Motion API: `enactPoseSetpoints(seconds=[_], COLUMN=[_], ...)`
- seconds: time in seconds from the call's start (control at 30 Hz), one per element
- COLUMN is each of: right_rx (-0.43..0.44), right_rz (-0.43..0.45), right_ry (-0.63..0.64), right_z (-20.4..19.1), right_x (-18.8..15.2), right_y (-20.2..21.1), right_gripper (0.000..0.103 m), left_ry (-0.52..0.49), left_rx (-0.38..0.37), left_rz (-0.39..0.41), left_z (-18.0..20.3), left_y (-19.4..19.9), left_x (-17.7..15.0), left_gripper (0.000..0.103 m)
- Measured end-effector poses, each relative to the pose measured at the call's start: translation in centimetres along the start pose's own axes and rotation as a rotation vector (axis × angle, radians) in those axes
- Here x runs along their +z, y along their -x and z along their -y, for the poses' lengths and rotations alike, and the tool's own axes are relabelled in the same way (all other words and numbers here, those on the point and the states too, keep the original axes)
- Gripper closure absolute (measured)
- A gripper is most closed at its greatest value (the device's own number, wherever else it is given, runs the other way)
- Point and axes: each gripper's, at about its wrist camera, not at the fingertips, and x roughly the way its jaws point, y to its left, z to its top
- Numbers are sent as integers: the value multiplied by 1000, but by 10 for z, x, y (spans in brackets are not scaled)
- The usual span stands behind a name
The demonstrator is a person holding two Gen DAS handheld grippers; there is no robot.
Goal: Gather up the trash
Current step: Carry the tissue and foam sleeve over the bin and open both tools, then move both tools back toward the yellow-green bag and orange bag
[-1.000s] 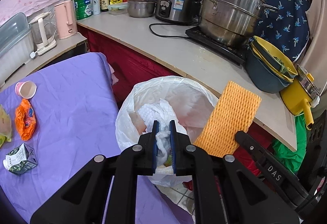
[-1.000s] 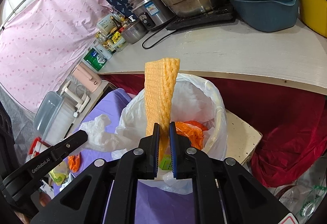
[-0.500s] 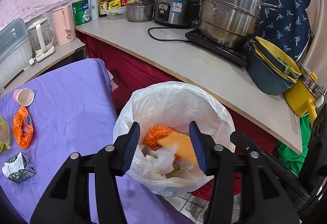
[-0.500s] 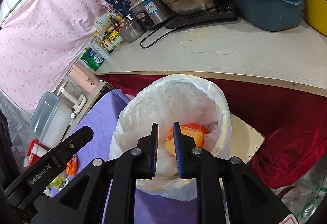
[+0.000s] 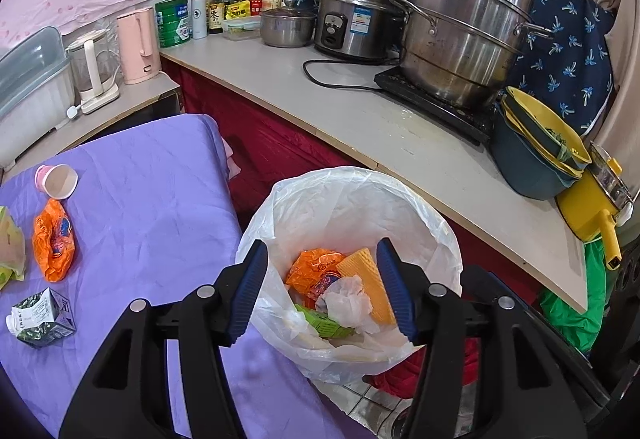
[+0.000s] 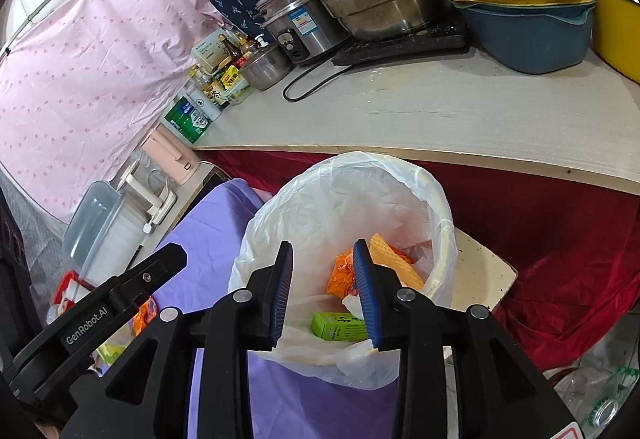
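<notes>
Both tools have let go since the earlier frames: the crumpled white tissue (image 5: 347,303) that sat between the left tool's pads and the orange foam net (image 5: 370,285) the right tool gripped upright now lie inside the bin bag (image 5: 352,199). The left tool (image 5: 322,293) has just been opening and stands about half spread with nothing between its pads; the right tool (image 6: 322,291) has also just been opening, narrower, and holds nothing. Both hang over the bag's mouth.

In the bag there is also an orange wrapper (image 5: 316,267) and a green box (image 6: 340,326). So part of the job is done, but the purple-covered counter (image 5: 160,199) carries more: an orange packet (image 5: 53,245), a crushed carton (image 5: 40,319), a paper cup (image 5: 58,181), and something pale at the far left edge, cut off by the frame.

Open room is good over the purple cloth between bag and litter. The bag sits close under the long counter's edge (image 5: 400,175), and the cloth's corner is just beside the bag rim.
</notes>
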Motion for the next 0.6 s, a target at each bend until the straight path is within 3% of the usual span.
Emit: enactPoseSetpoints(seconds=[0.27, 0.6], right_rx=[29, 71], right_rz=[3, -17], right_ry=[36, 108], right_z=[-23, -70], right_x=[-6, -23], right_y=[9, 9], right_gripper=[66, 57], left_ry=[39, 140], left_rx=[35, 117], left_rz=[22, 39], left_z=[-19, -76], left_y=[19, 47], left_x=[-3, -12], left_gripper=[44, 38])
